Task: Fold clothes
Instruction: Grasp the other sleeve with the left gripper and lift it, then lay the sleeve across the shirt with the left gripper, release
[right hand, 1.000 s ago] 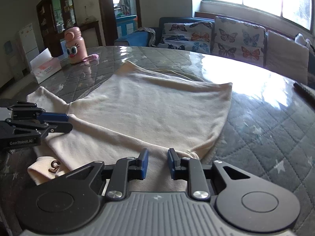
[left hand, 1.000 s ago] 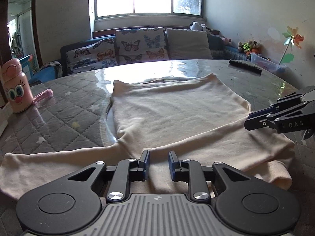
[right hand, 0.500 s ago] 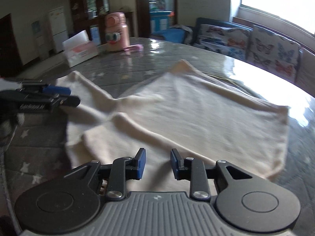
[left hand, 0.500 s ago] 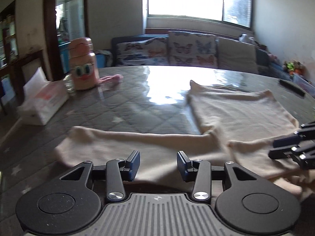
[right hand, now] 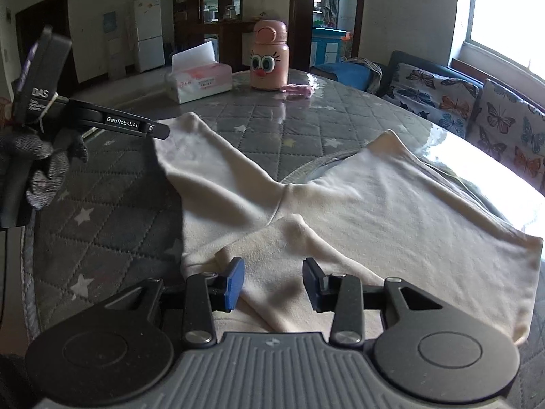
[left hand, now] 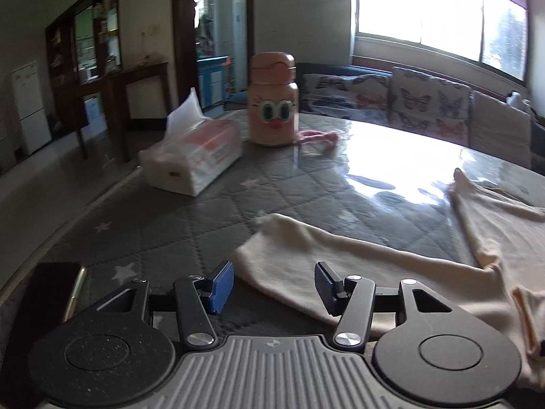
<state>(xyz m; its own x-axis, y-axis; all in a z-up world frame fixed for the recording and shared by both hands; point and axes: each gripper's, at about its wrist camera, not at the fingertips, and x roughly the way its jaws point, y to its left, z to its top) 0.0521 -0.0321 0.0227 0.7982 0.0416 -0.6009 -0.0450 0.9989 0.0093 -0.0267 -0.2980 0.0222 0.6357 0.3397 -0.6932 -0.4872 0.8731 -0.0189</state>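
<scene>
A cream long-sleeved top (right hand: 391, 211) lies flat on the grey quilted table (right hand: 112, 211). One sleeve (right hand: 211, 167) stretches out to the left; the other sleeve (right hand: 272, 248) is folded across the body. My left gripper (left hand: 274, 284) is open, with the cuff of the stretched sleeve (left hand: 293, 248) lying between and just ahead of its jaws. It also shows in the right wrist view (right hand: 156, 132), over that cuff. My right gripper (right hand: 273, 284) is open and empty above the folded sleeve.
A pink cartoon bottle (left hand: 272, 102), a tissue pack (left hand: 196, 158) and a pink strap (left hand: 316, 136) stand at the table's far side. A dark phone (left hand: 51, 289) lies near the left front edge. A sofa with butterfly cushions (left hand: 425, 105) is behind the table.
Both grippers have opened wider. The left one swung left from the shirt body to the outstretched sleeve's cuff. The right one moved left along the folded sleeve.
</scene>
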